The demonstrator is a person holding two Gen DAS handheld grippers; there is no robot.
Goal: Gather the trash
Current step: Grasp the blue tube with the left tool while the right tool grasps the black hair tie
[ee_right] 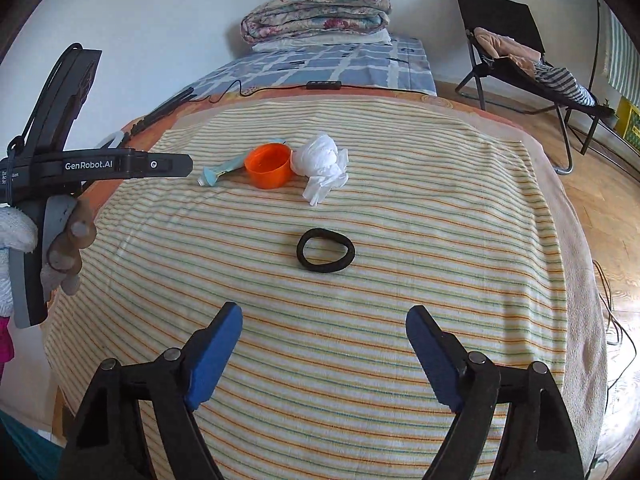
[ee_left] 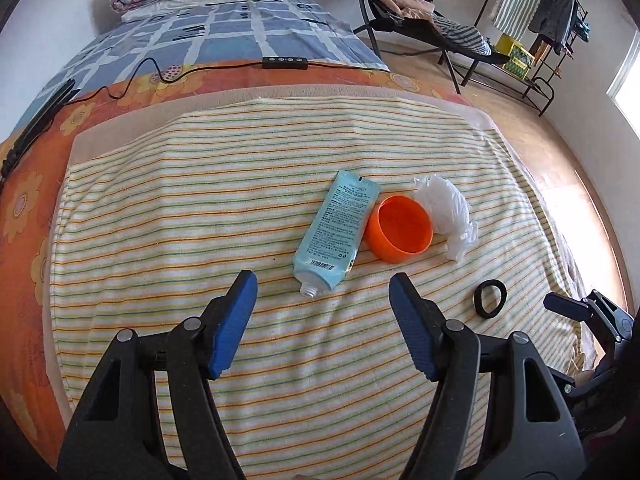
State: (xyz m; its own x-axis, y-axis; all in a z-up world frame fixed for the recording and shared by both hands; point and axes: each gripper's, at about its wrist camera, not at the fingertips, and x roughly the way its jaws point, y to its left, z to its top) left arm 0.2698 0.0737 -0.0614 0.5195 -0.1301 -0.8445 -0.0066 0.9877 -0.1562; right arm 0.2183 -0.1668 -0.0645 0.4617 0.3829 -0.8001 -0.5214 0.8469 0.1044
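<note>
On the far left of the right wrist view, the black body of the left gripper (ee_right: 160, 165) carries the white lettering "GenRobot.AI", with a smaller label beside it too tiny to read, and a gloved hand (ee_right: 66, 248) grips its handle. Its blue-padded jaws stand spread and empty above the yellow, green and orange striped towel (ee_left: 200, 208) that covers the near part of the bed. Just beyond them lies the pale blue squeezable plastic tube (ee_left: 336, 232), capless; its long axis runs from near-left to far-right in the left wrist view, the threaded white neck pointing toward the gripper and the flat crimped end pointing away. Its upper face bears dense black print and a barcode near the neck, none of it legible. Touching the tube's right side is a round orange plastic cap (ee_left: 400, 228), tilted with its open mouth facing up. Right of that, touching the cap, sits a crumpled white tissue wad (ee_left: 448, 216). Nearer and further right lies a black elastic hair tie (ee_left: 490, 298), flat on the towel, apart from the others. In the right wrist view the hair tie lies just ahead of the right gripper (ee_right: 324, 354), whose blue-padded jaws are also spread wide with nothing between them.
</note>
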